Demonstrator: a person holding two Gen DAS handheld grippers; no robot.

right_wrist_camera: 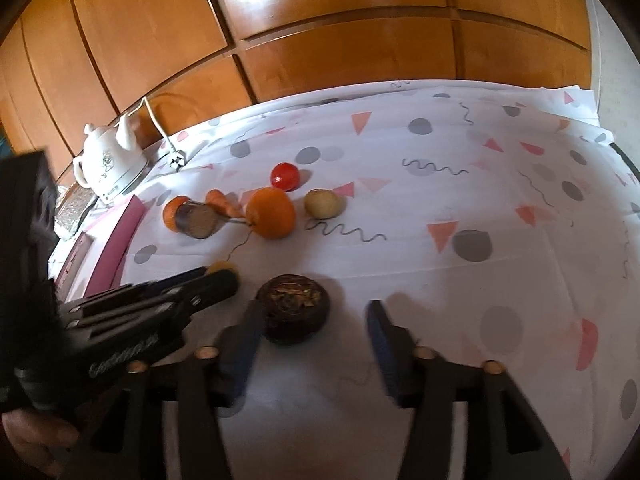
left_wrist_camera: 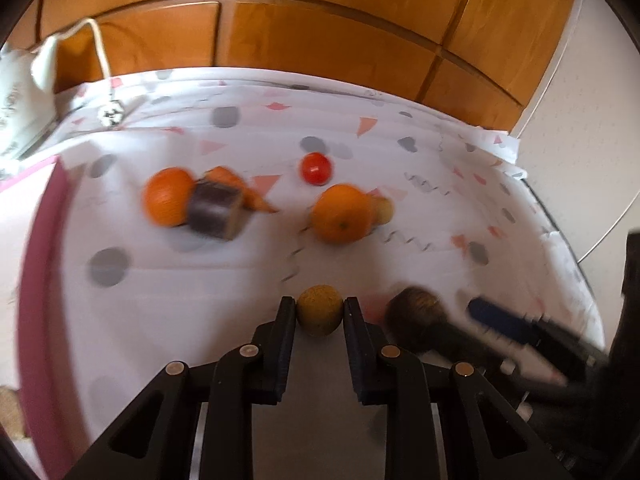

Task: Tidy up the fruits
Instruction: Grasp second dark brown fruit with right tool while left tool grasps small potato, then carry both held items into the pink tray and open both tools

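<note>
My left gripper (left_wrist_camera: 319,308) is shut on a small yellow-green fruit (left_wrist_camera: 319,315) just above the cloth; it also shows in the right wrist view (right_wrist_camera: 224,268). My right gripper (right_wrist_camera: 316,312) is open around a dark brown round fruit (right_wrist_camera: 294,307), which lies close to its left finger; that fruit also shows in the left wrist view (left_wrist_camera: 416,306). Farther back lie a big orange (left_wrist_camera: 342,214) (right_wrist_camera: 271,213), a second orange (left_wrist_camera: 166,202) (right_wrist_camera: 173,212), a carrot (left_wrist_camera: 240,190), a cut eggplant piece (left_wrist_camera: 216,210) (right_wrist_camera: 198,220), a red tomato (left_wrist_camera: 316,168) (right_wrist_camera: 285,176) and a pale potato-like fruit (right_wrist_camera: 324,203).
A white patterned tablecloth (right_wrist_camera: 460,200) covers the table. A white teapot (right_wrist_camera: 106,164) with a cord stands at the back left. A pink tray edge (left_wrist_camera: 40,248) runs along the left. Wooden cabinet doors (right_wrist_camera: 320,20) stand behind the table.
</note>
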